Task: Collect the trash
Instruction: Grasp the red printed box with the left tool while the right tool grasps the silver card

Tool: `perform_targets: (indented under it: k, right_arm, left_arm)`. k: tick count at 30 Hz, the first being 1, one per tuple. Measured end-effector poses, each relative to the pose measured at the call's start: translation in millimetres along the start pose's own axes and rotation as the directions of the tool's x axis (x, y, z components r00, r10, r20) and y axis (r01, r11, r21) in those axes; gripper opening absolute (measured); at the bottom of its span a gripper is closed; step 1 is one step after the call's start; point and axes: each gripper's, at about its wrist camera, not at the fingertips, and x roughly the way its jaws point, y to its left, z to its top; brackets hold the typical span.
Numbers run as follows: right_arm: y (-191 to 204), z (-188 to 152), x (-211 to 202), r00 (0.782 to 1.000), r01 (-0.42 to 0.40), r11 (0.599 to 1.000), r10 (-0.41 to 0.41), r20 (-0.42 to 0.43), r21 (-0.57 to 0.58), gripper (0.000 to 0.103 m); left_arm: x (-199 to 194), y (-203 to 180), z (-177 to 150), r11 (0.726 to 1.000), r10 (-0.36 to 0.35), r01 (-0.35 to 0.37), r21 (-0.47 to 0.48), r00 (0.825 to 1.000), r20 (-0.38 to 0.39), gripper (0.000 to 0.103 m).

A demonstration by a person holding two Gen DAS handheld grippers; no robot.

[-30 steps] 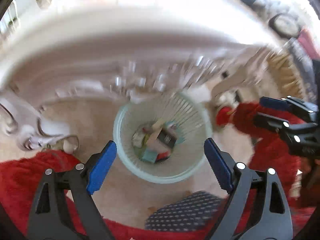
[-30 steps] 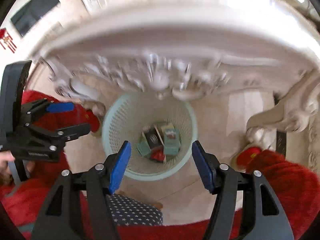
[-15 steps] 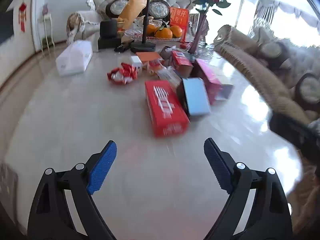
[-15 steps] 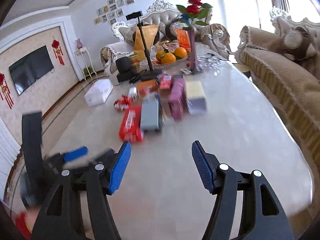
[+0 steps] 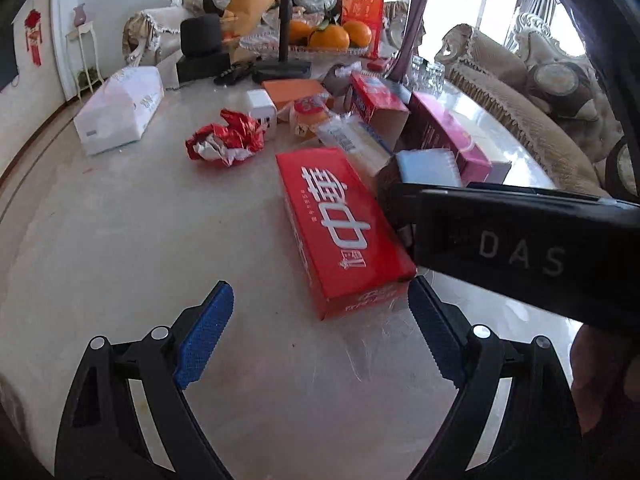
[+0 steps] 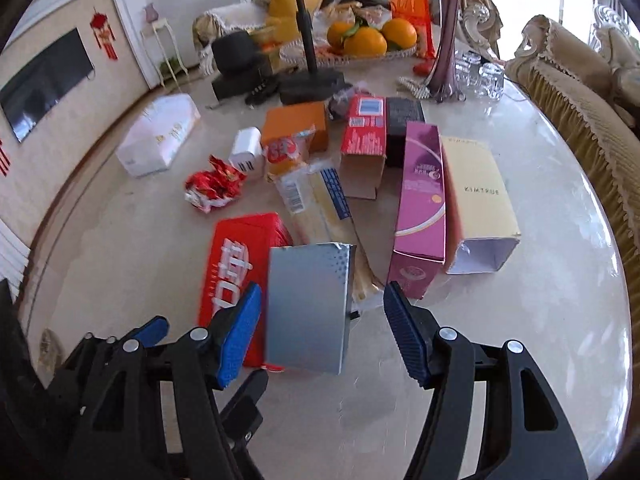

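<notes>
My left gripper is open over the marble table, with a long red box lying just beyond its right finger. My right gripper is also open. A grey-blue box lies on the table between and ahead of its fingers, and neither pad touches it. The red box lies to the left of the grey-blue one. Further back lie a crumpled red wrapper, a plastic packet, a pink box, a cream box and an open red carton.
The black housing of the right-hand tool crosses the left wrist view at the right. A white tissue box, an orange box, a plate of oranges, a vase and glasses stand at the back. A sofa borders the right edge.
A second ago both grippers hung over the green bin under the table. They have since risen over the tabletop and moved closer to the boxes. Both stay open and empty.
</notes>
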Motion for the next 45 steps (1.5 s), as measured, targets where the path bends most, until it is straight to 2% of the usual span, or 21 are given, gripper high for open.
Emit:
perform_targets:
  k: [4, 9, 13, 16, 19, 21, 23, 25, 26, 33, 34, 35, 36, 38, 40, 42, 45]
  right_arm:
    - [-18.9, -1.9, -1.4, 0.999, 0.03, 0.999, -0.03, 0.022, 0.015, 0.06]
    - [-41.1, -7.2, -4.7, 0.999, -0.043, 0.998, 0.042, 0.023, 0.041, 0.06]
    - [-45.2, -10.4, -3.3, 0.996, -0.087, 0.996, 0.087, 0.028, 0.018, 0.06]
    - [-43.7, -8.2, 3.3, 0.995, -0.097, 0.995, 0.097, 0.015, -0.008, 0.06]
    - [-43.9, -8.1, 5.8, 0.995, -0.104, 0.994, 0.104, 0.011, -0.015, 0.059]
    - [-46.6, -10.3, 4.3, 0.993, -0.118, 0.993, 0.118, 0.013, -0.002, 0.052]
    - [-50.0, -14.1, -0.1, 0.99, -0.14, 0.99, 0.14, 0.021, 0.004, 0.051]
    - [-50.5, -18.3, -3.9, 0.991, -0.125, 0.992, 0.126, 0.038, -0.019, 0.051]
    - [-50.1, -19.9, -4.2, 0.992, -0.123, 0.992, 0.124, 0.04, -0.028, 0.052]
    - [-46.2, -31.2, 2.7, 0.996, -0.082, 0.995, 0.083, 0.026, -0.053, 0.052]
    - [-46.6, -32.3, 4.3, 0.996, -0.082, 0.996, 0.083, 0.018, -0.044, 0.051]
    - [-46.8, -33.3, 4.3, 0.997, -0.076, 0.996, 0.077, 0.02, -0.036, 0.046]
    - [-47.1, -34.5, 3.2, 0.997, -0.071, 0.997, 0.071, 0.024, -0.029, 0.046]
    - [-48.2, -38.3, -1.0, 0.996, -0.085, 0.996, 0.085, 0.029, -0.007, 0.045]
    - [-47.9, -44.5, -10.2, 0.994, -0.096, 0.995, 0.096, 0.053, 0.003, 0.045]
    - [-47.7, -52.6, -23.6, 0.99, -0.113, 0.993, 0.11, 0.086, 0.02, 0.045]
    - [-44.5, -69.8, -54.6, 0.978, -0.152, 0.988, 0.146, 0.148, 0.033, 0.045]
  left_arm:
    - [-11.3, 2.2, -1.9, 1.0, -0.01, 0.01, -0.007, 0.999, 0.036, 0.087]
    - [-1.0, -0.3, 9.0, 0.999, -0.001, 0.002, -0.049, 0.999, 0.037, 0.087]
    - [15.3, -6.2, 20.5, 0.997, 0.038, -0.036, -0.073, 0.999, 0.017, 0.087]
    - [24.5, -10.8, 25.4, 0.995, 0.089, -0.089, -0.038, 0.996, -0.003, 0.087]
    - [25.3, -7.9, 25.6, 0.994, 0.103, -0.103, -0.02, 0.995, 0.005, 0.087]
    - [23.5, 3.5, 24.5, 0.995, 0.089, -0.089, -0.039, 0.996, 0.004, 0.087]
    - [20.4, 16.5, 22.6, 0.997, 0.044, -0.044, -0.067, 0.999, 0.0, 0.087]
    - [19.5, 25.7, 21.9, 0.995, -0.009, 0.008, -0.097, 1.0, -0.012, 0.087]
    - [19.5, 28.5, 22.8, 0.994, -0.01, 0.008, -0.109, 1.0, -0.015, 0.087]
    - [30.7, 18.3, 41.2, 0.993, 0.057, -0.06, -0.103, 0.998, -0.026, 0.087]
    - [34.7, 18.8, 42.8, 0.991, 0.064, -0.068, -0.111, 0.997, -0.039, 0.085]
    - [38.2, 20.0, 43.7, 0.991, 0.05, -0.057, -0.118, 0.997, -0.059, 0.07]
    - [37.6, 19.7, 45.5, 0.992, 0.07, -0.076, -0.104, 0.996, -0.052, 0.046]
    - [33.9, 23.0, 45.1, 0.994, 0.046, -0.053, -0.1, 0.996, -0.074, 0.047]
    - [22.2, 27.2, 40.8, 0.995, 0.021, -0.027, -0.096, 0.998, -0.062, 0.047]
    - [0.4, 28.7, 32.7, 0.997, 0.017, -0.019, -0.081, 1.0, -0.019, 0.047]
    - [-53.8, 28.7, 10.6, 0.999, -0.041, 0.042, -0.018, 0.997, 0.072, 0.047]
